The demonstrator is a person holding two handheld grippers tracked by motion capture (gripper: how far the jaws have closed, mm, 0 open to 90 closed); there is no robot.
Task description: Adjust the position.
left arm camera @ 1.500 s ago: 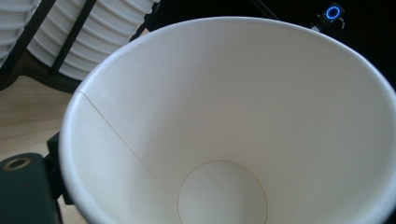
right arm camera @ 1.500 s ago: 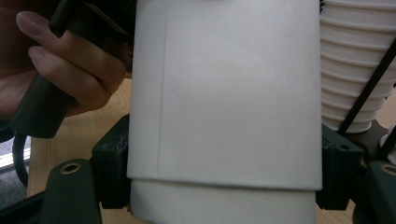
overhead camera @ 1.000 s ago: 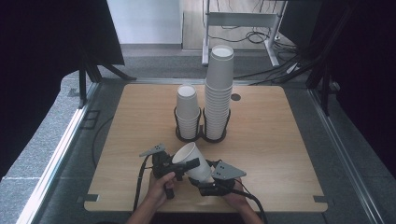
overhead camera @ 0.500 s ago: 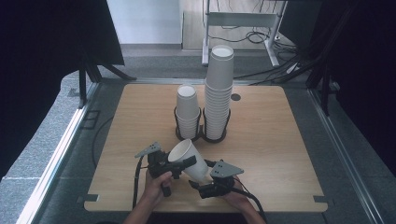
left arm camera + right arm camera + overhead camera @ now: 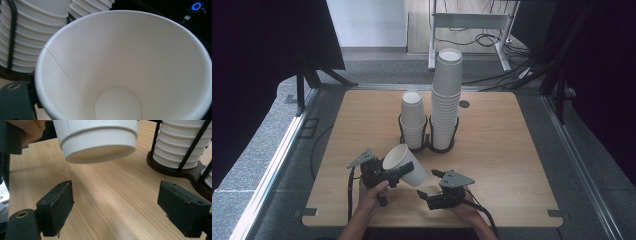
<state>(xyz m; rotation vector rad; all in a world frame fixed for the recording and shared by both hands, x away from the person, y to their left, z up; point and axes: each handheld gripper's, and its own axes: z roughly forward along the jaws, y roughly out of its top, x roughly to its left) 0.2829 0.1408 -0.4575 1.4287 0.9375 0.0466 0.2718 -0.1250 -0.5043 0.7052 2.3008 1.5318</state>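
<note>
The right gripper (image 5: 116, 210) had its two black jaws standing wide apart, with only bare wooden table (image 5: 112, 187) between them; they had just been opening. At twelve o'clock a white paper cup (image 5: 97, 140) hung tilted above the tabletop, its base facing the camera. A hand (image 5: 27, 130) showed at ten o'clock. At two o'clock stacked cups (image 5: 180, 150) sat in a dark wire holder (image 5: 175, 170).

Lab: curtained test table (image 5: 512, 150), cables (image 5: 477, 37)

Wood table (image 5: 512, 150): black 2-slot rack (image 5: 428, 146) w/ cup stacks, centre-back.
</note>
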